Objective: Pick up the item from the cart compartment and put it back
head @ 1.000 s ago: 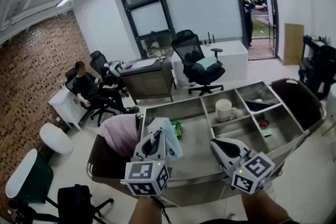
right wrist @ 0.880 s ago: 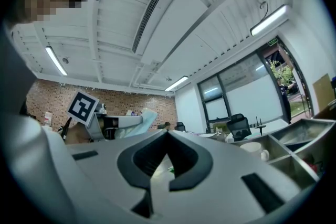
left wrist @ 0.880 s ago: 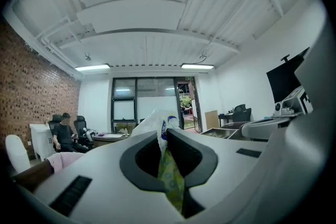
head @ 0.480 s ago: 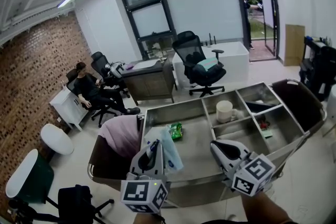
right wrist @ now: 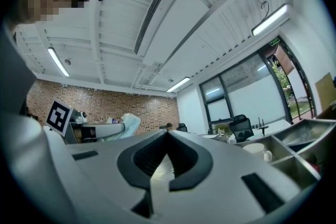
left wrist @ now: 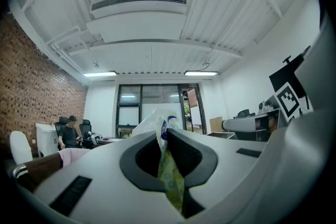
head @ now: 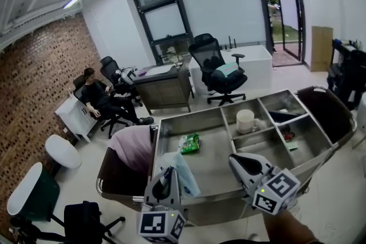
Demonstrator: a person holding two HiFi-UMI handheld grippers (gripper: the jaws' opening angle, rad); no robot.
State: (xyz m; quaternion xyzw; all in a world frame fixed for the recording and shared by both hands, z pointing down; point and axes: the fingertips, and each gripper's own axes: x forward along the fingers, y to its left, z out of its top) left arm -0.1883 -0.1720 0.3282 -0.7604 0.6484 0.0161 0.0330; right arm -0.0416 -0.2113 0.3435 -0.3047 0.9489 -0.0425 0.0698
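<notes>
My left gripper (head: 166,173) is shut on a thin white-and-blue plastic packet (head: 184,171), which hangs over the near left corner of the steel cart's large compartment (head: 220,154). In the left gripper view the jaws pinch the packet (left wrist: 164,128), its greenish lower part running down between them. A green snack packet (head: 189,143) lies on the floor of that compartment. My right gripper (head: 240,162) hovers above the cart's near edge with its jaws closed and nothing between them. The right gripper view shows the left gripper and its packet (right wrist: 128,124) off to the left.
A white mug (head: 246,120) stands in a smaller compartment; small items (head: 287,135) lie in another. A pink bag (head: 134,146) hangs on the cart's left end, a dark one (head: 327,108) on its right. A seated person (head: 96,95), desks and office chairs (head: 217,68) are beyond.
My left gripper has drawn back toward me with the white-and-blue packet, uncovering the green packet in the large compartment. The right gripper has stayed where it was.
</notes>
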